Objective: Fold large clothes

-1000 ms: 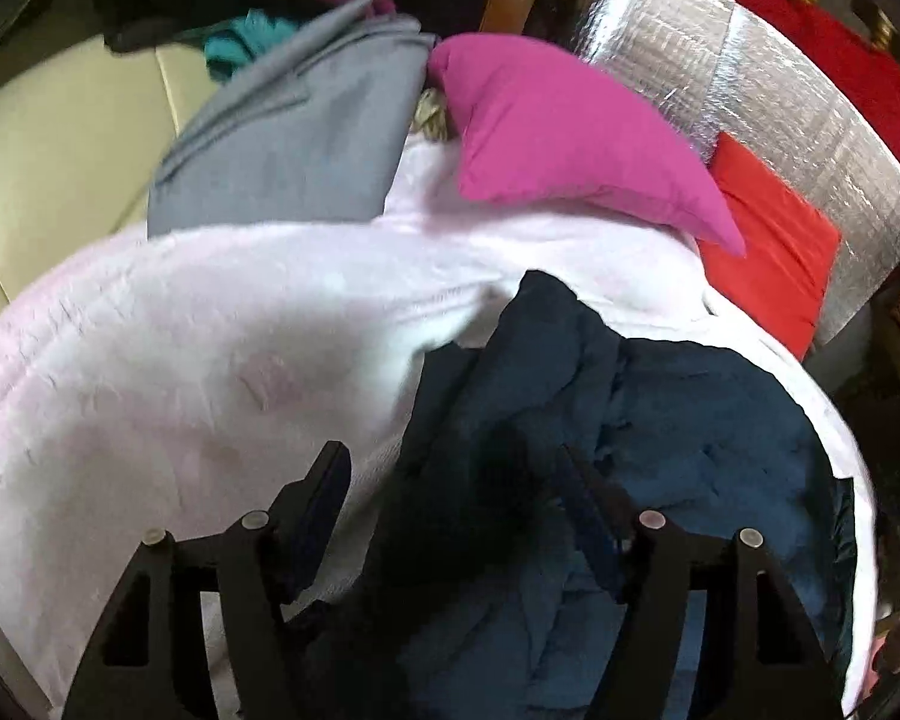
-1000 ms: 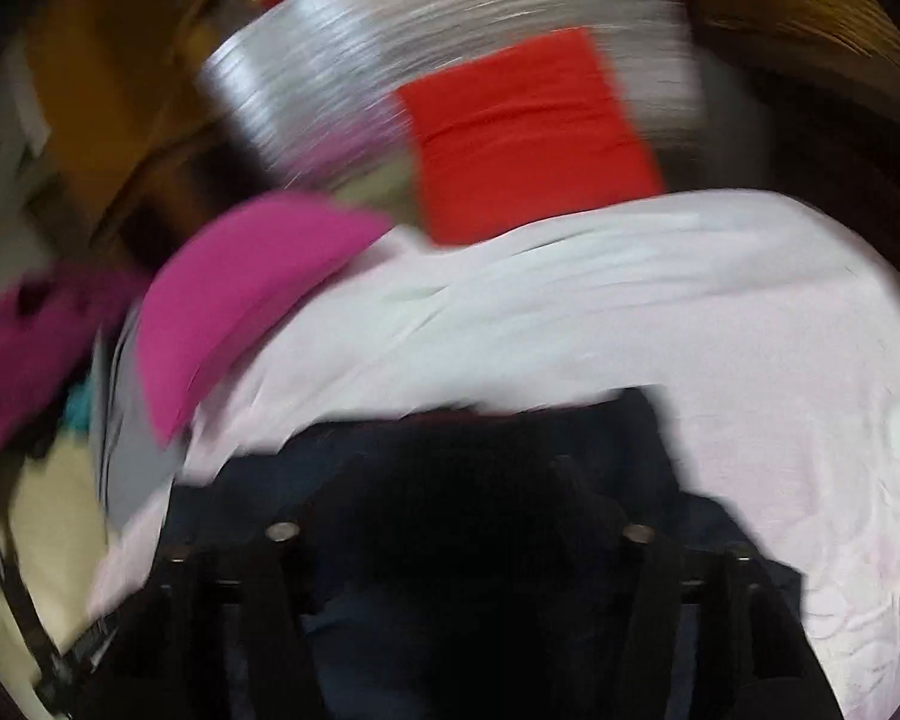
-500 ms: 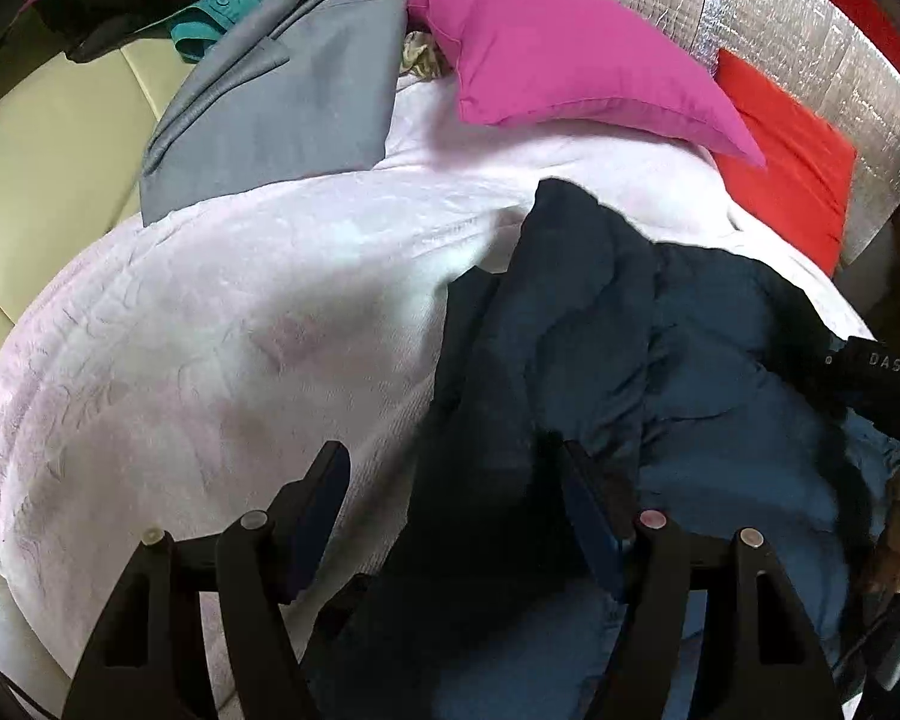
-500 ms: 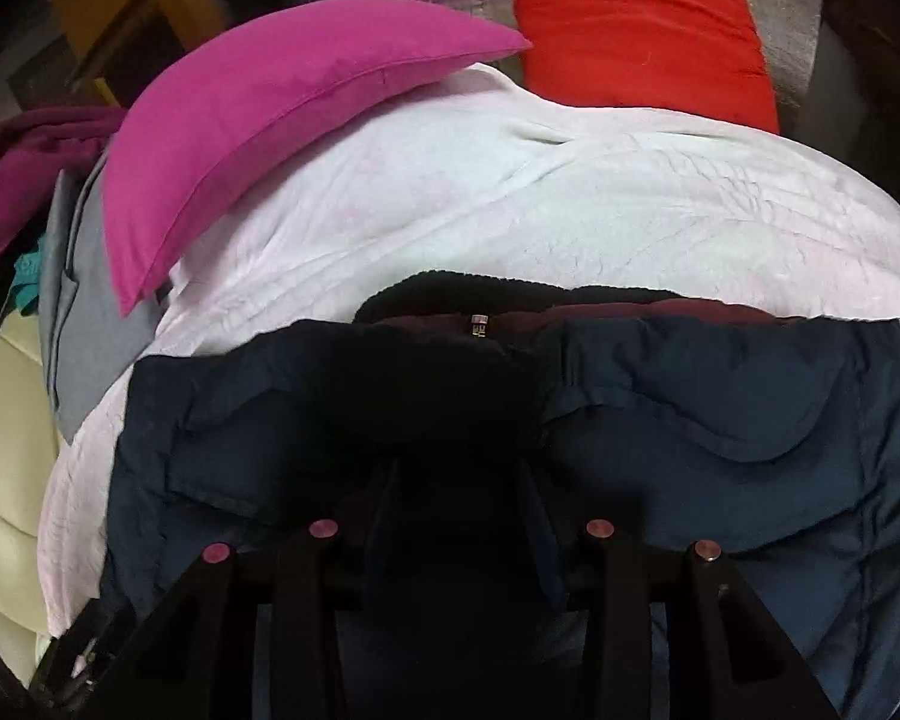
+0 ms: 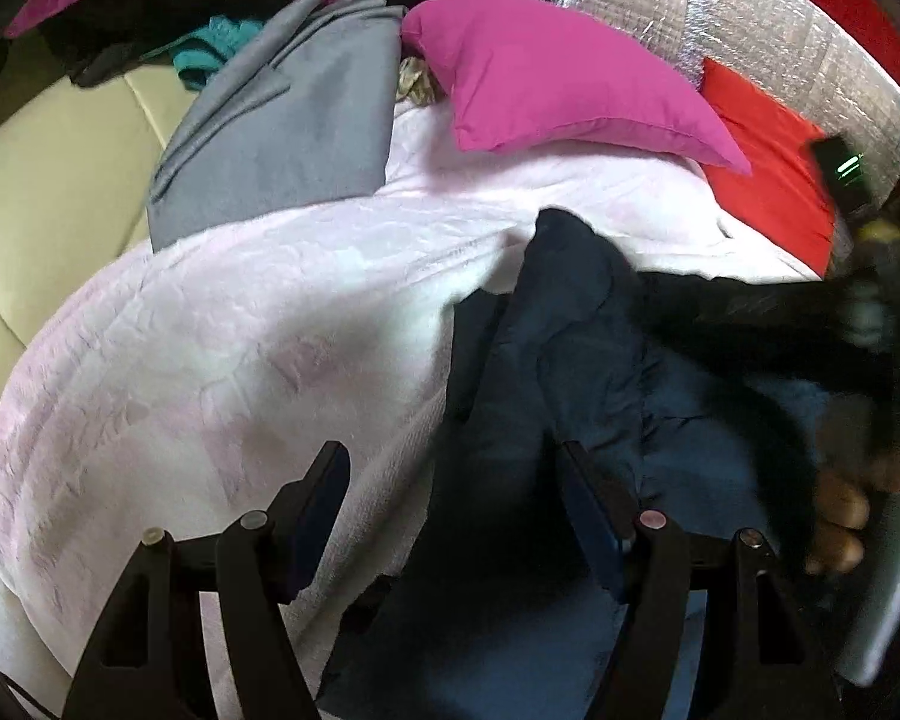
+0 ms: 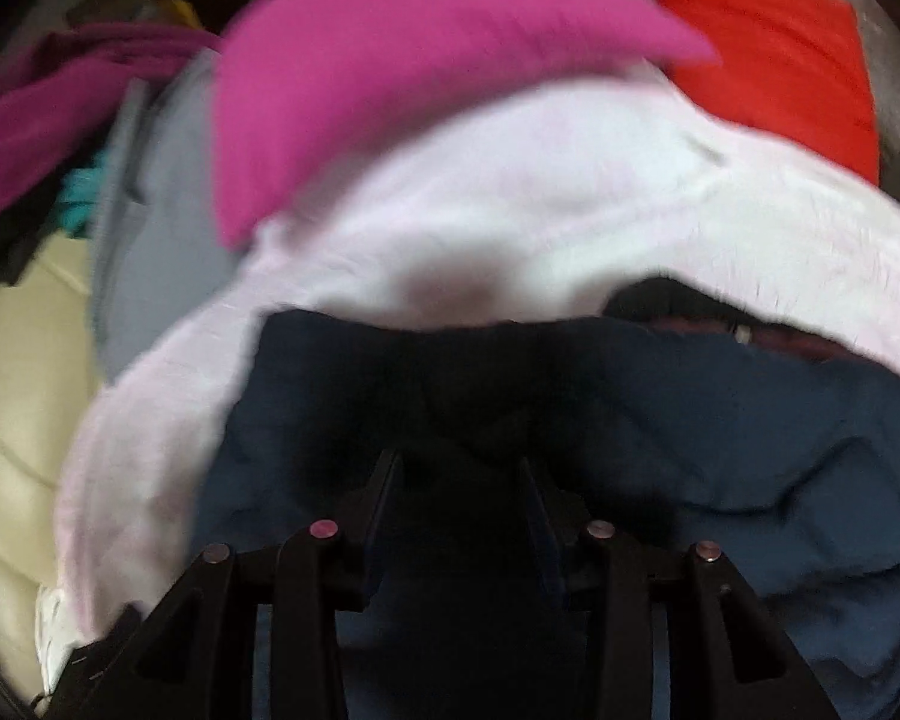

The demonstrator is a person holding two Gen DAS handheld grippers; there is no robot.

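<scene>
A dark navy padded jacket [image 5: 576,360] lies crumpled on a pale pink blanket [image 5: 240,324]. My left gripper [image 5: 456,468] is open, its fingers wide apart over the jacket's left edge, with dark fabric between them. In the right wrist view the jacket [image 6: 720,420] fills the lower half, its dark collar at the right. My right gripper [image 6: 459,468] has its fingers close together on a dark fold of the jacket. The right gripper's body and the hand holding it show at the right edge of the left wrist view [image 5: 870,360].
A magenta pillow [image 5: 558,78] and a red cushion [image 5: 774,192] lie at the blanket's far side against a silver quilted panel [image 5: 690,18]. A grey garment [image 5: 282,126] and other clothes lie at the far left on a cream sofa [image 5: 48,168].
My right gripper has swung left with the jacket fabric, and its view is blurred by motion. It now reaches across the jacket in the left wrist view. My left gripper has stayed open.
</scene>
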